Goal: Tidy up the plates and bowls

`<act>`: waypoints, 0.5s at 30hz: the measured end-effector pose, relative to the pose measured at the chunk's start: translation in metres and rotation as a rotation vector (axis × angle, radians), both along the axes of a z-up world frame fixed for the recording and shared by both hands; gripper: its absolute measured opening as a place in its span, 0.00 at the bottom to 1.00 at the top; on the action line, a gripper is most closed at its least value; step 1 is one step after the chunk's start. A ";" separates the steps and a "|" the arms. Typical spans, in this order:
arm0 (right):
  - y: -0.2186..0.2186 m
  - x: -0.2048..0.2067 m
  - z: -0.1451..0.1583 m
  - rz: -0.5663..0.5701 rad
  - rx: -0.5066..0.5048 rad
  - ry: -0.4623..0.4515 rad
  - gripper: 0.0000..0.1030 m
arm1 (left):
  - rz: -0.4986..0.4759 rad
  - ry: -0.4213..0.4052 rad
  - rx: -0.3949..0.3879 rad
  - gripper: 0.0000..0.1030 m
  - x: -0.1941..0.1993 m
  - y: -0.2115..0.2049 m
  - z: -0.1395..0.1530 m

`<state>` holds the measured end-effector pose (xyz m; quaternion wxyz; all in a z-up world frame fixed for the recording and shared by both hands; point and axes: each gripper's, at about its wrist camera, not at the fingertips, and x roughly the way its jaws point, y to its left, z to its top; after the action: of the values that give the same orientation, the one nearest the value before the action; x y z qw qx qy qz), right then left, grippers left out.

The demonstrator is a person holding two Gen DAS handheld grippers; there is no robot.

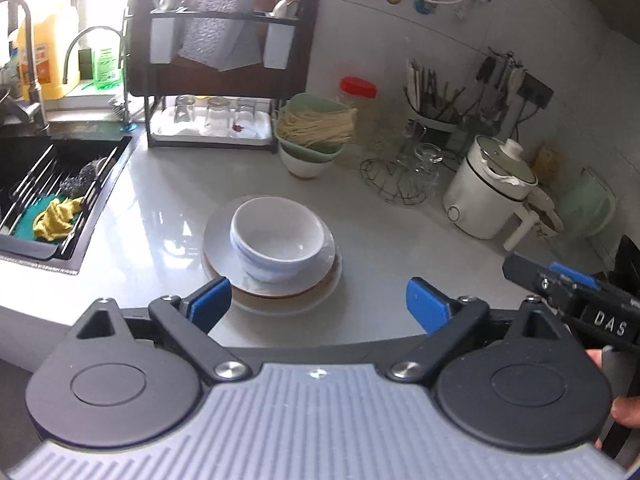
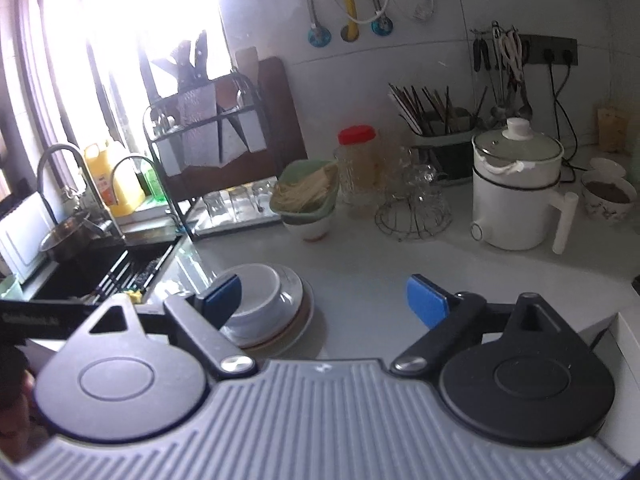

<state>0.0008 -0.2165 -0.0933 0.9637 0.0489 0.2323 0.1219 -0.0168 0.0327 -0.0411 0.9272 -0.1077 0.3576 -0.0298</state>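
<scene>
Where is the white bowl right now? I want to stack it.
In the left wrist view the white bowl sits mid-counter on the stacked plates, right of the sink, ahead of the open left gripper.

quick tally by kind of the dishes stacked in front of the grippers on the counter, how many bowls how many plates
white bowl: 1, sitting on top of the stack
plates: 3 that I can tell apart, a white top plate, a brown-rimmed middle plate and a pale bottom plate
total: 4 dishes in the stack
</scene>
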 end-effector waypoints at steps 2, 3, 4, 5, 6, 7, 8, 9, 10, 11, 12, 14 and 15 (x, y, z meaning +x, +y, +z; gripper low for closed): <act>-0.002 -0.001 -0.004 0.001 0.007 0.011 0.88 | 0.015 0.007 0.010 0.96 0.001 0.001 -0.001; -0.003 -0.001 -0.005 0.003 0.014 0.017 0.88 | 0.019 0.011 0.018 0.96 0.001 0.000 -0.001; -0.004 0.000 -0.006 0.004 0.020 0.022 0.88 | 0.021 0.013 0.022 0.96 0.001 0.000 0.000; -0.004 -0.001 -0.006 0.000 0.020 0.025 0.89 | 0.022 0.011 0.022 0.96 0.001 0.000 0.000; -0.005 -0.001 -0.006 -0.005 0.016 0.024 0.89 | 0.020 0.007 0.018 0.96 0.000 0.000 0.000; -0.006 -0.002 -0.005 -0.009 0.014 0.018 0.89 | 0.019 0.002 0.014 0.96 0.000 0.000 0.001; -0.007 -0.003 -0.005 -0.010 0.014 0.009 0.89 | 0.017 0.001 0.015 0.96 -0.001 -0.001 0.000; -0.008 -0.003 -0.005 -0.012 0.015 0.005 0.89 | 0.015 0.001 0.020 0.96 -0.001 -0.002 0.000; -0.009 -0.003 -0.005 -0.017 0.018 0.005 0.89 | 0.015 0.004 0.025 0.96 -0.001 -0.004 0.000; -0.010 -0.003 -0.006 -0.019 0.023 0.009 0.89 | 0.016 0.005 0.028 0.96 -0.001 -0.004 0.000; -0.010 -0.002 -0.006 -0.016 0.029 0.015 0.89 | 0.017 0.003 0.030 0.96 -0.001 -0.004 0.000; -0.010 -0.002 -0.006 -0.014 0.028 0.017 0.89 | 0.024 0.001 0.029 0.96 -0.002 -0.004 0.000; -0.009 -0.002 -0.006 -0.014 0.026 0.015 0.89 | 0.026 0.000 0.029 0.96 -0.002 -0.004 0.001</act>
<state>-0.0013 -0.2258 -0.0994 0.9621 0.0637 0.2374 0.1179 -0.0185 0.0289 -0.0399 0.9290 -0.0990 0.3563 -0.0127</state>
